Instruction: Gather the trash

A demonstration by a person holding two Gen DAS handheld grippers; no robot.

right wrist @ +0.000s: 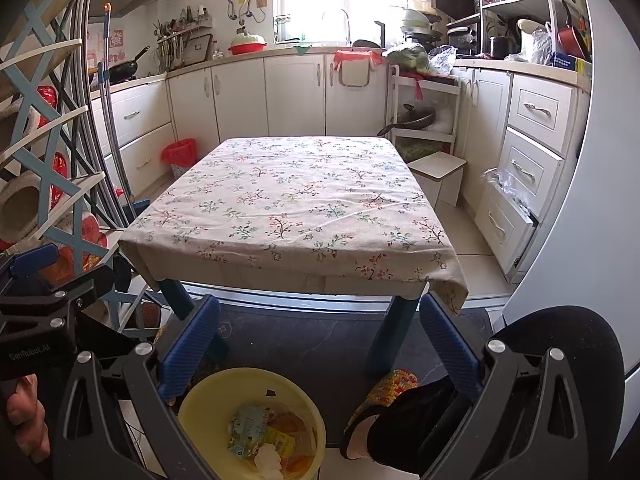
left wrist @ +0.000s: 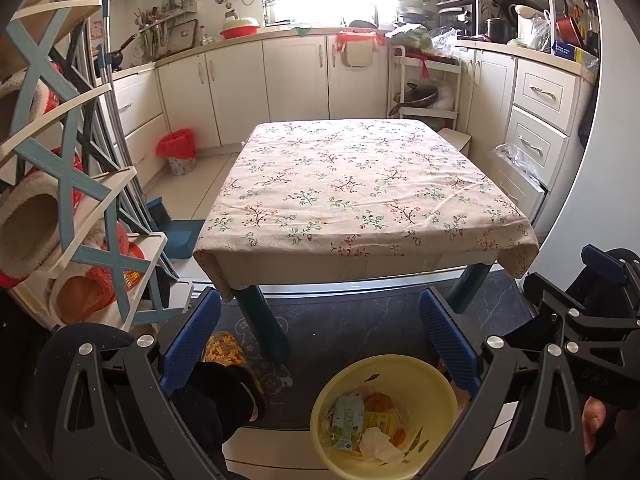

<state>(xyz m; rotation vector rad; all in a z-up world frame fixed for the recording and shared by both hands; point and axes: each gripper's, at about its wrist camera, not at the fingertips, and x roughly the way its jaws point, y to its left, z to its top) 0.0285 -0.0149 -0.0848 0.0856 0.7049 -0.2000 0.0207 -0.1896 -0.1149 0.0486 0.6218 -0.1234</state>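
- The left gripper (left wrist: 320, 336) was spread wide with nothing between its blue ribbed fingers (left wrist: 191, 342); the right gripper (right wrist: 320, 338) was equally wide and empty.
- Just below and slightly right of the left gripper's gap stood a yellow trash bin (left wrist: 420, 376) on the floor; from the right gripper it lay below and toward its left finger.
- Inside the bin lay the collected trash: a green-printed carton (left wrist: 347, 420), a yellow wrapper (left wrist: 380, 420), a crumpled white tissue (left wrist: 378, 444) and some orange scraps, possibly peel.
- Ahead of both grippers, beyond the bin, stood the low table under a floral tablecloth (left wrist: 360, 184); no litter showed on the cloth in either view.
- Judged from this, the collecting looked essentially finished: the trash sat in the bin and both grippers carried nothing.
- What might have been left was a check of the floor; the dark mat (left wrist: 360, 320) between the gripper and the table legs showed no scraps, though areas under the table were partly hidden.
- A knitted slipper (left wrist: 228, 350) on the person's foot sat beside the left finger, not trash.
- A red-lined bin (left wrist: 178, 150) stood well off, ahead and to the left.
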